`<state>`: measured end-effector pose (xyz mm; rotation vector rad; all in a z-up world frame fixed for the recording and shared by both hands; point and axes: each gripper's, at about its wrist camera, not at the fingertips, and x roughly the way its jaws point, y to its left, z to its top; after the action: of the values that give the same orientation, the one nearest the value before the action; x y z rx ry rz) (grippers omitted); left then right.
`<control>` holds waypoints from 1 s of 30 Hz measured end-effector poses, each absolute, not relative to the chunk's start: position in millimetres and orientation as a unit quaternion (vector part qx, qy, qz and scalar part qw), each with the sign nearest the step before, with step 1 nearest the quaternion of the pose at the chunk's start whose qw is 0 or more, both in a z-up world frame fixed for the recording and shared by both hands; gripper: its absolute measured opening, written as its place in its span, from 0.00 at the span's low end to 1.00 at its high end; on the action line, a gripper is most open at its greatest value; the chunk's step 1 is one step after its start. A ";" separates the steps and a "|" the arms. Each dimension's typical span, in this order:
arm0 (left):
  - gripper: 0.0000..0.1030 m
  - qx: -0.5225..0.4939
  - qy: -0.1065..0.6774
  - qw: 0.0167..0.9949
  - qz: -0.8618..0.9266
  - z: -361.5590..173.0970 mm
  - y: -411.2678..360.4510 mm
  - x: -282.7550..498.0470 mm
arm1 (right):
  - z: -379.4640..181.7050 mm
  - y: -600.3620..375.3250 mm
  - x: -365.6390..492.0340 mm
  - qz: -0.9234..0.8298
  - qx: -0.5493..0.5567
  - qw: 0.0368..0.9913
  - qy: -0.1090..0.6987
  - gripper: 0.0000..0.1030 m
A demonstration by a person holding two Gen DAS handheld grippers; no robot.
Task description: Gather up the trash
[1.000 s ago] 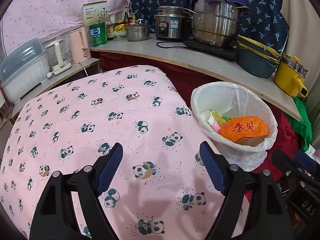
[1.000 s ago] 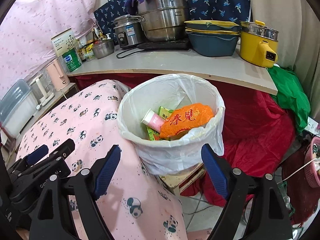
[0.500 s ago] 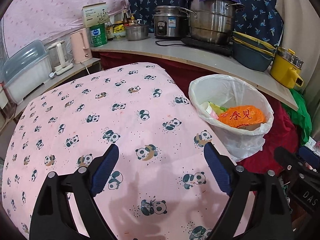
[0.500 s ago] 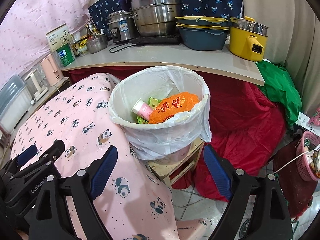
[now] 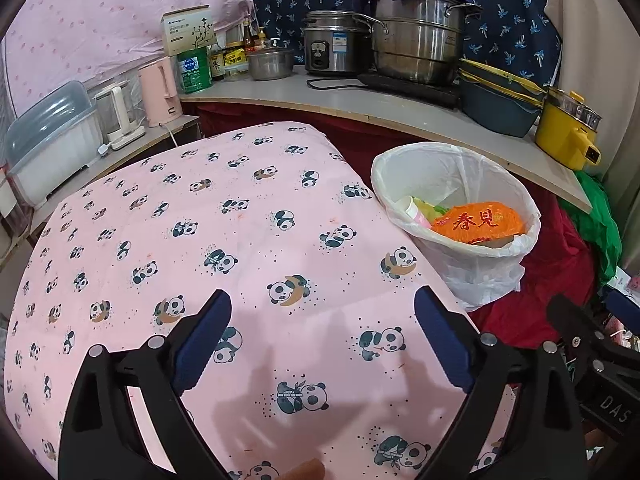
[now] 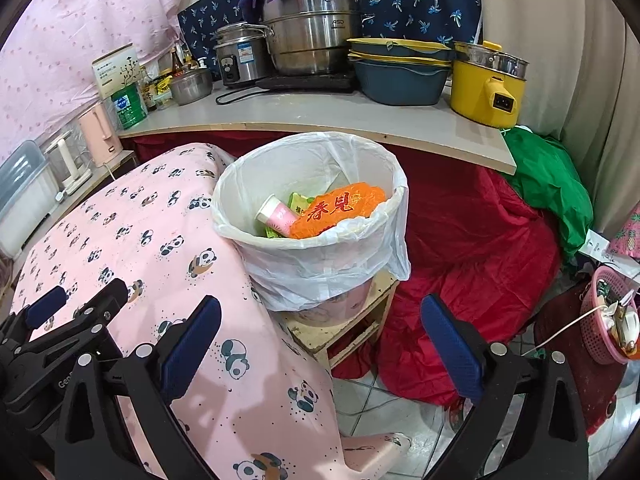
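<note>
While both grippers hang empty with jaws spread wide, having just been opening with nothing between them, the trash sits already gathered in the bin (image 6: 308, 216) ahead of the right gripper (image 6: 320, 344) and ahead and to the right of the left gripper (image 5: 322, 344). Beneath the left gripper lies only the panda-print cloth (image 5: 200, 220) on the worktop, with no litter visible on it. Inside the white liner (image 6: 384, 240) rest an orange printed bag (image 6: 340, 210), a pink cup (image 6: 276, 214) and some green wrappers. All of it looks light and crushable: the orange bag is soft, crinkly film, likely slippery, best pinched at a loose fold or edge; the cup looks thin-walled and would dent, so gentle pressure across its body suits it. The liner is flimsy too, and its folded-over rim offers the surest hold.
</note>
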<state>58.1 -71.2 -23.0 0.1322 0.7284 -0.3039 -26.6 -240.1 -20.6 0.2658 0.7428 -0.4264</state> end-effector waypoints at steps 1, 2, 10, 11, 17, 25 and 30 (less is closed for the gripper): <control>0.88 0.065 0.354 0.921 -0.148 -22.9 -71.3 57.8 | -20.9 -240.2 -27.1 -0.207 0.128 0.901 0.359 0.94; 0.88 0.066 0.353 0.921 -0.149 -22.8 -71.4 57.7 | -20.9 -239.8 -27.3 -0.207 0.128 0.901 0.359 0.94; 0.90 0.068 0.350 0.922 -0.149 -23.0 -69.9 52.1 | -21.9 -235.2 -29.5 -0.205 0.120 0.902 0.359 0.94; 0.90 0.069 0.350 0.922 -0.148 -23.2 -69.8 51.5 | -21.7 -234.8 -29.5 -0.206 0.118 0.903 0.359 0.94; 0.90 0.068 0.350 0.922 -0.147 -23.2 -68.9 51.4 | -21.0 -233.0 -29.9 -0.204 0.114 0.903 0.359 0.94; 0.90 0.068 0.350 0.922 -0.148 -24.2 -67.4 49.6 | -20.8 -232.0 -30.1 -0.205 0.113 0.903 0.360 0.94; 0.90 0.070 0.349 0.923 -0.149 -24.4 -67.5 47.8 | -22.2 -231.6 -29.8 -0.205 0.111 0.903 0.362 0.94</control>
<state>47.8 -67.5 -24.4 0.1446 0.7162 -0.3050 -29.8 -231.6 -22.2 0.2299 0.7481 -0.4244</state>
